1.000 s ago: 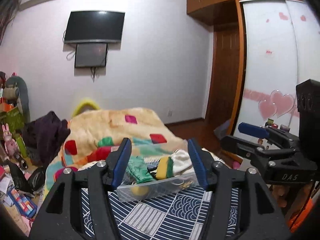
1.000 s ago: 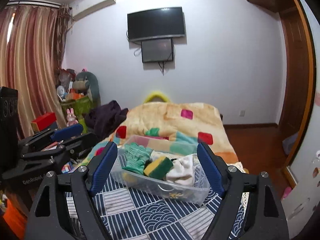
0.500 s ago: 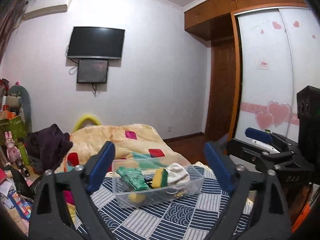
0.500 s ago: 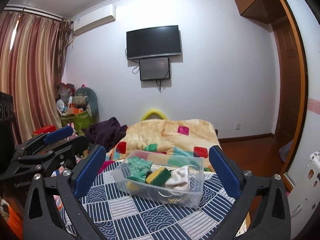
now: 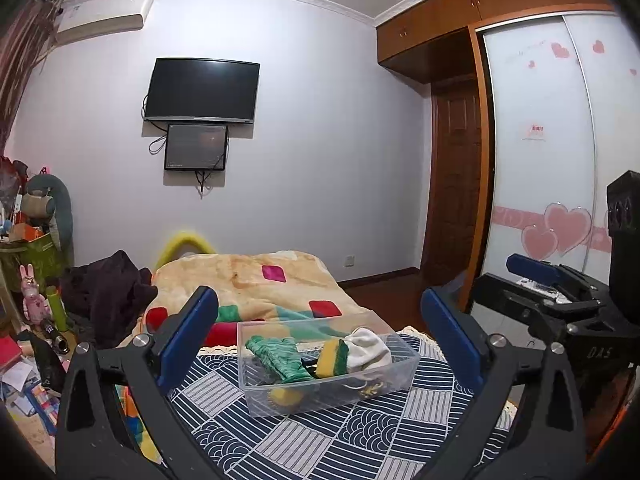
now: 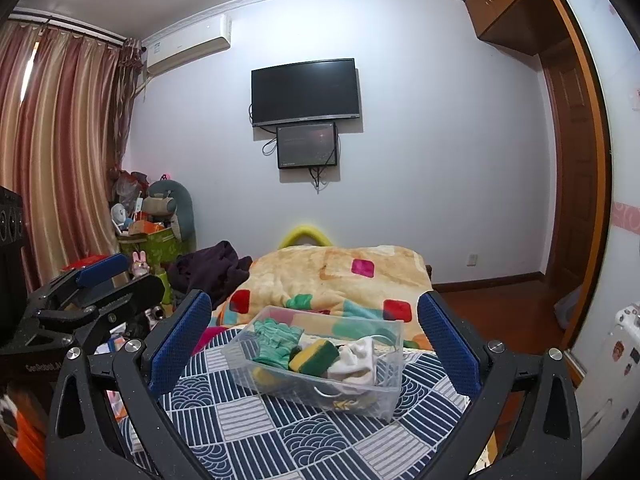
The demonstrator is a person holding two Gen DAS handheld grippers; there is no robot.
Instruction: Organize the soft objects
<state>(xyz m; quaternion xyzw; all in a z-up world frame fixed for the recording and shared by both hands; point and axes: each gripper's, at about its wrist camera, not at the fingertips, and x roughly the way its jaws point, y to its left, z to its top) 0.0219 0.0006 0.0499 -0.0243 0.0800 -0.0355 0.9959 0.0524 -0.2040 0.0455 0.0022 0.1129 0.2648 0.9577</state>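
Backing off cleanly matters now: I pull both hands straight away so nothing nudges the clear bin (image 5: 328,364) on the bed's patterned cloth (image 5: 320,440). My left hand-held gripper (image 5: 320,340) and right hand-held gripper (image 6: 316,340) have just been opening; both gape wide, empty, touching nothing. Green gloves (image 6: 276,336), sponge (image 6: 314,356) and white cloth (image 6: 356,360) lie inside.

A yellow item (image 5: 285,394) lies half hidden beneath the green glove (image 5: 278,358).

left gripper (image 5: 318,322) jaws just opened wide, right gripper (image 6: 314,320) likewise, both empty
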